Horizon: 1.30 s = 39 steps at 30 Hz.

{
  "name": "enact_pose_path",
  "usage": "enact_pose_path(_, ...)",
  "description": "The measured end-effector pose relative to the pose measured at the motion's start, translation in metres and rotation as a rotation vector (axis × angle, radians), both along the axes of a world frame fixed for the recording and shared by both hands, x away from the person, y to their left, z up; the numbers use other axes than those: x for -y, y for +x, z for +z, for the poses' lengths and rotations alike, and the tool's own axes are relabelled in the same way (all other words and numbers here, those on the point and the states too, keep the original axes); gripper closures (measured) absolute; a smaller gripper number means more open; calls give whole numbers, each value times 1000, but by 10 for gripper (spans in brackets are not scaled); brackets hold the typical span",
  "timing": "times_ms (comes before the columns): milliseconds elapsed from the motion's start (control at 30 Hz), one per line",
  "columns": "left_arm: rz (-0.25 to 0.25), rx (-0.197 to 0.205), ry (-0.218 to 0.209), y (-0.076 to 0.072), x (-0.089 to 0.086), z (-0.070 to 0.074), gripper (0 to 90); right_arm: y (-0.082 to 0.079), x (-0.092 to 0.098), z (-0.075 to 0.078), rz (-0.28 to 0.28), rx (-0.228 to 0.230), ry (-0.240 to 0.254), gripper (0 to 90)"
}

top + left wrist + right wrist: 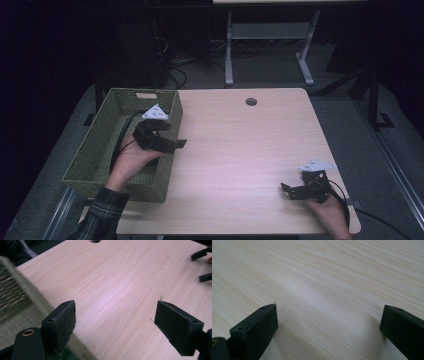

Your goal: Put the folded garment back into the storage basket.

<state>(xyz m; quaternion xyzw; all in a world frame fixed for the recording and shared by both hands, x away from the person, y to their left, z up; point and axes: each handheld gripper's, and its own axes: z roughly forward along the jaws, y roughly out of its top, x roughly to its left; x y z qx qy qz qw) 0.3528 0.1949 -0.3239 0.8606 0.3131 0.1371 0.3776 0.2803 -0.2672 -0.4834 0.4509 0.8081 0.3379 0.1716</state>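
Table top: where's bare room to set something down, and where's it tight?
Bare wood runs across the table from the green woven basket at the left edge to the right hand-held gripper near the front right corner, up to the cable hole. It is tight at the basket's right wall, where the left hand-held gripper sits.

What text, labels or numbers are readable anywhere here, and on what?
None: no word, number or sign can be read in any view.
Green woven basket: no tag or print.
Wooden table: bare wood grain, one round hole, no markings.
Left tongs and right tongs, both open: plain black pads, no lettering.
Grey plate on the left tongs: small dots, no text.
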Motion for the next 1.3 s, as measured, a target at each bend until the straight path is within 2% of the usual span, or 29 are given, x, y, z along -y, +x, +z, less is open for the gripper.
enact_pose_path(167,-38,7,-4,-5,28,-3,169,0,0,0,0,1,0,12)
enact_pose_path(333,-53,8,-27,-9,50,-10,170,0,0,0,-1,1,1,12)
enact_pose_path(467,-67,0,-40,-11,66,-22,169,0,0,0,0,1,0,12)
enact_pose_path(667,-85,-16,-28,-16,84,-42,169,0,0,0,0,1,0,12)
enact_pose_path(867,-81,-14,-31,-22,95,-65,160,0,0,0,-1,0,1,12)
enact_pose_path(900,-80,-8,-22,-23,98,-71,158,0,0,0,-1,0,0,12)
enact_pose_path(1200,-81,-30,32,-24,104,-112,149,0,0,0,-1,0,1,12)
enact_pose_path(1300,-72,-34,46,-22,104,-122,149,0,0,0,-1,0,1,12)
